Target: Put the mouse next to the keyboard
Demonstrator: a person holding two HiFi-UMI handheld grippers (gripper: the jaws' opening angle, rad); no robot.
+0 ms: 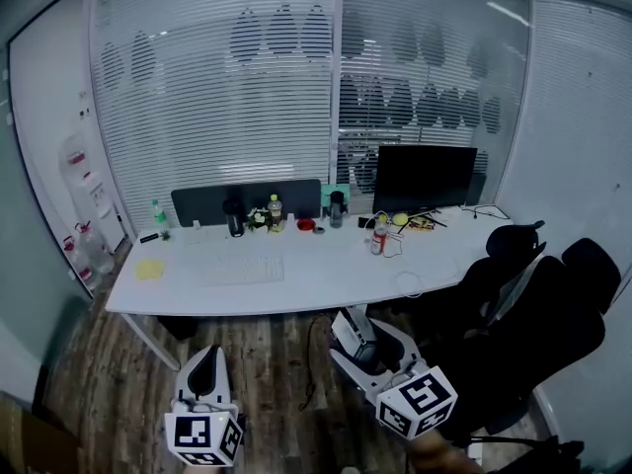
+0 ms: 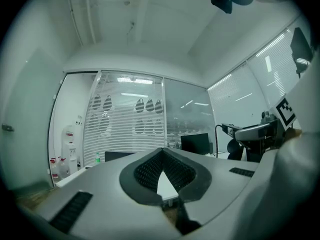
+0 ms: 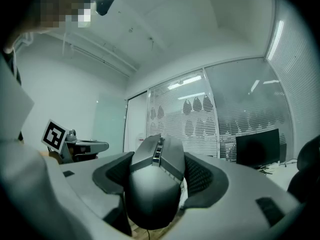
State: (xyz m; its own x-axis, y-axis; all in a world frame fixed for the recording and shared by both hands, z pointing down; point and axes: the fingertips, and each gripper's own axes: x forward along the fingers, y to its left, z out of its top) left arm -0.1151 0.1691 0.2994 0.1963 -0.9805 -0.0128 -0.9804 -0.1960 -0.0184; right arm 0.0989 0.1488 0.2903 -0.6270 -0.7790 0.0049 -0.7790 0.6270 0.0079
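A dark grey mouse [image 3: 152,184] sits between the jaws of my right gripper [image 3: 159,156], and the pads press on its sides. In the head view that gripper [image 1: 363,342] hangs low in front of the white desk [image 1: 326,286], with the mouse [image 1: 350,332] in it and off the desk. The white keyboard [image 1: 242,268] lies on the desk's left half. My left gripper [image 1: 204,368] is below the desk's near edge, to the left. Its jaws [image 2: 162,156] meet at the tips with nothing between them.
A black monitor [image 1: 425,178] stands at the back right of the desk, with bottles and cups along the back, one of them a red-labelled bottle [image 1: 379,235]. A yellow note [image 1: 150,269] lies at the left end. Black office chairs [image 1: 533,304] crowd the right side.
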